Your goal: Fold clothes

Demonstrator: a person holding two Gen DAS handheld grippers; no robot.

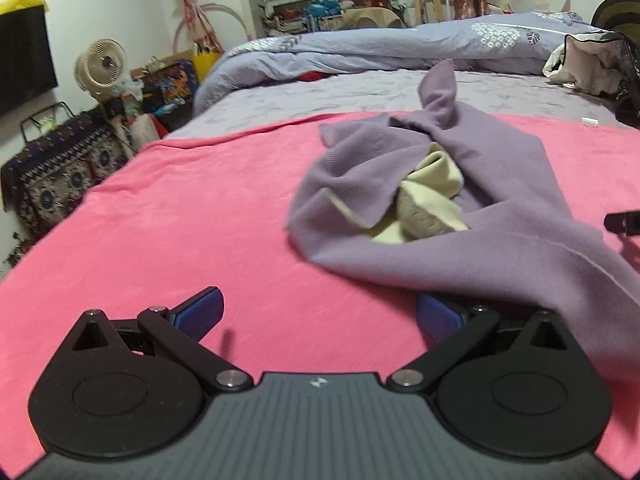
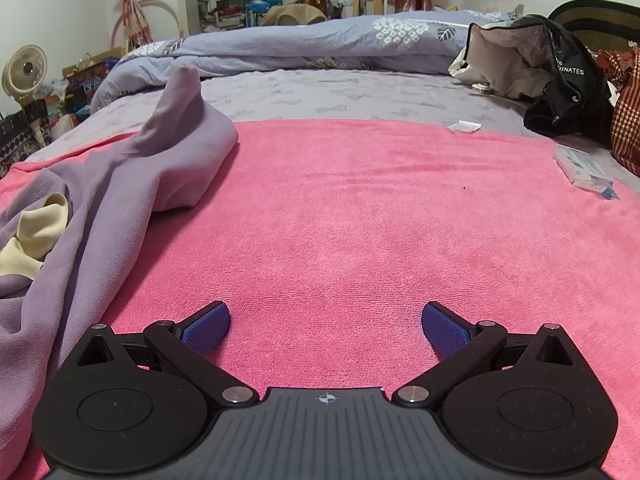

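The lilac garment [image 1: 460, 200] lies crumpled on the pink towel [image 1: 180, 208] that covers the near part of the bed [image 2: 340, 92]. Its cream lining [image 1: 432, 196] shows through an opening near the middle, and one twisted end stands up at the far side. No edge is squared and no panel lies flat; the garment is bunched, not folded.

The left gripper [image 1: 320, 316] sits low over the towel with its jaws spread wide and nothing between them. A fold of the lilac cloth drapes over its right finger without being pinched. The right gripper [image 2: 326, 328] hovers over bare towel, the garment lying off to its left; its jaws are likewise spread wide and empty.

Judgement: the step in hand is the approach to the garment for spreading it out. The heap must be opened and laid flat before any fold can hold. The next move calls for each gripper to find a free edge or corner, close on a single layer, and draw the cloth apart across the towel. The twisted end and the exposed lining will likely need untangling.
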